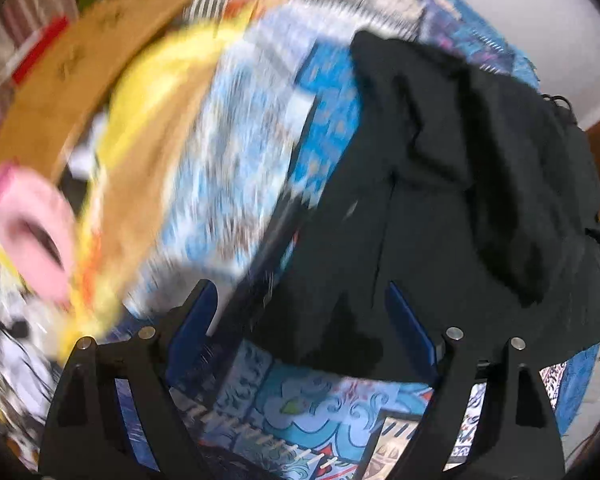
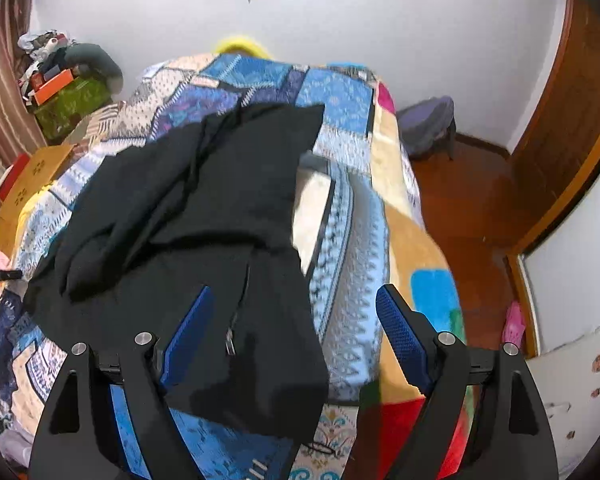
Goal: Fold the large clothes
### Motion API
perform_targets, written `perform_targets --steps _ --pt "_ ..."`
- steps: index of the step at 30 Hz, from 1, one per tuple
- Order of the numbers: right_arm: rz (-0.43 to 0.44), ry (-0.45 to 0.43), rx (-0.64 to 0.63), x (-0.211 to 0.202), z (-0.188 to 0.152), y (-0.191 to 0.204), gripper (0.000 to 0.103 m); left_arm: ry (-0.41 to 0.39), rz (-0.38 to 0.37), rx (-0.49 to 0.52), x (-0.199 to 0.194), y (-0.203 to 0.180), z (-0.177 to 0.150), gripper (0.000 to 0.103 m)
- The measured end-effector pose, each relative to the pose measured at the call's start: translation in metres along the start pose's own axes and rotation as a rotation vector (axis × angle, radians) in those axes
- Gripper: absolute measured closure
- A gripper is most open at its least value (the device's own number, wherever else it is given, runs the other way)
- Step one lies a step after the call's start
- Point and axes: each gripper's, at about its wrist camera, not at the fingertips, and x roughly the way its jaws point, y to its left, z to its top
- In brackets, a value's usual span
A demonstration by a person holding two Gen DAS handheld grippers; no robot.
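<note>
Garment, black, lies on patchwork quilt, mid-frame.
Left gripper and right gripper both spread, low in frame, pads clear of cloth.

**Camera setup: two wrist fisheyes, both angled down at the bed**

Left wrist view: we look steeply down past the left gripper from close above the patchwork blanket; its left half is smeared by motion blur. Right wrist view: we sit a bit shallower behind the right gripper, facing along the bed to the white wall and wooden floor. Both views share the black garment and the blanket under it.
</note>
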Motion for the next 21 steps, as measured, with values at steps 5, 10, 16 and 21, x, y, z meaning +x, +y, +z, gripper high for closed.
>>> perform_targets --steps 5,10,16,21 --pt "0.022 0.072 0.063 0.013 -0.021 -0.012 0.022 0.098 -0.126 -0.107 0.031 0.018 -0.017 0.018" --pt "0.062 0.143 0.135 0.026 -0.04 -0.021 0.022 0.185 -0.222 -0.182 0.058 0.022 -0.027 0.018" --pt "0.169 0.207 0.238 0.043 -0.051 -0.033 0.022 0.162 -0.216 -0.227 0.069 0.019 -0.024 0.014" --pt "0.276 0.238 0.328 0.051 -0.058 -0.043 0.022 0.139 -0.23 -0.142 0.062 0.001 -0.025 0.034"
